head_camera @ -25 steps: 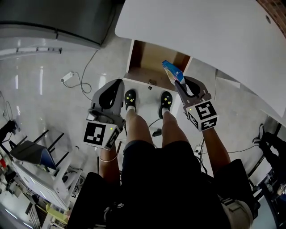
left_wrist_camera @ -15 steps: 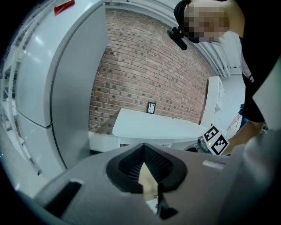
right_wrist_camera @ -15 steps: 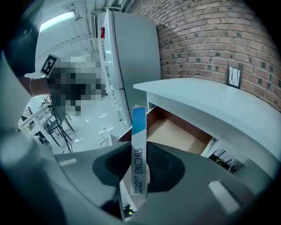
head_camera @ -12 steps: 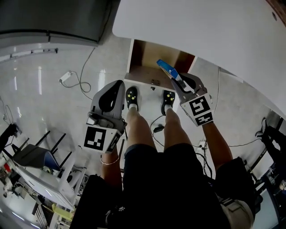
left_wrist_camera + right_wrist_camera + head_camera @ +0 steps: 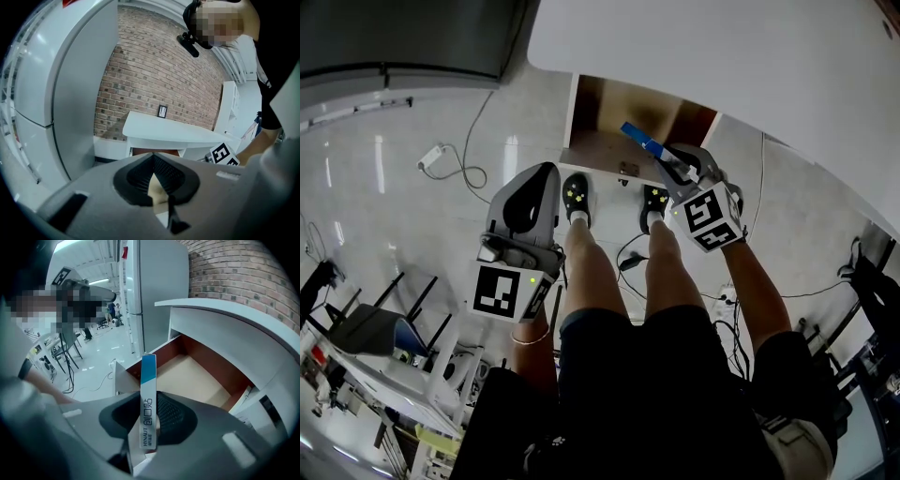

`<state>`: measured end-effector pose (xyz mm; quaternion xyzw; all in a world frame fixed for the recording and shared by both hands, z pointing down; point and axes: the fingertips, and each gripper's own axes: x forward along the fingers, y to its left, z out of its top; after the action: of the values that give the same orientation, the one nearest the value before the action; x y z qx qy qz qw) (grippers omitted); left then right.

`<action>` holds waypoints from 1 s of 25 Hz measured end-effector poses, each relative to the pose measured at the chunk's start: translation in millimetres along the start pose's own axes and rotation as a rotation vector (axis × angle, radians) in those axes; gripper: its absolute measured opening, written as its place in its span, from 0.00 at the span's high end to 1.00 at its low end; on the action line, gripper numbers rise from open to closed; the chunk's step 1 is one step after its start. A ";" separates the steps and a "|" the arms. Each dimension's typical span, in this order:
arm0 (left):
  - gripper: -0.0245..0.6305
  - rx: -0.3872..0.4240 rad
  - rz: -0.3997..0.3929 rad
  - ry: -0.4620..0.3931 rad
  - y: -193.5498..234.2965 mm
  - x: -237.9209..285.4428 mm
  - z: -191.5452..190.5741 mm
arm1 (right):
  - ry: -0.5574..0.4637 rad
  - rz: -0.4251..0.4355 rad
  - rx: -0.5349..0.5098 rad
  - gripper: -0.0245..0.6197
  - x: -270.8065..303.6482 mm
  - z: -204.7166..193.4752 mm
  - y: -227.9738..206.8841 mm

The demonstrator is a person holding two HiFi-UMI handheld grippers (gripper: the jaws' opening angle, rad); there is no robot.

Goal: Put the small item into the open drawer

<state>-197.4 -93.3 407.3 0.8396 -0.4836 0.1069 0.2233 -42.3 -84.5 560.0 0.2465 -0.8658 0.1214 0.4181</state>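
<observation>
by the drawer (image 5: 605, 148), right gripper (image 5: 673, 171) holds box (image 5: 642, 142)

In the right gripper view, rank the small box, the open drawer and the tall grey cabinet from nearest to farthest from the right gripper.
1. The small box: clamped upright between the jaws of the right gripper.
2. The open drawer: just beyond the jaws, ahead and to the right.
3. The tall grey cabinet: behind the drawer, upper centre.

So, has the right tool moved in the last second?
Yes. In the head view the right tool, shut on the blue box, has shifted left, from the open drawer's right wall toward its middle.
</observation>
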 end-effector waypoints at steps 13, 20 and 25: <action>0.97 -0.023 -0.001 0.007 4.7 4.5 -9.3 | 0.098 0.042 -0.103 0.80 34.8 -17.3 8.3; 0.97 -0.024 0.000 0.016 7.0 4.0 -11.4 | 0.155 0.087 -0.194 0.80 54.7 -30.1 16.2; 0.97 -0.038 0.022 0.007 11.4 2.4 -12.1 | 0.181 0.093 -0.217 0.80 62.7 -37.7 18.2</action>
<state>-205.5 -94.3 422.0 0.8295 -0.4939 0.1030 0.2395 -60.0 -73.8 632.5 0.1478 -0.8431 0.0681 0.5126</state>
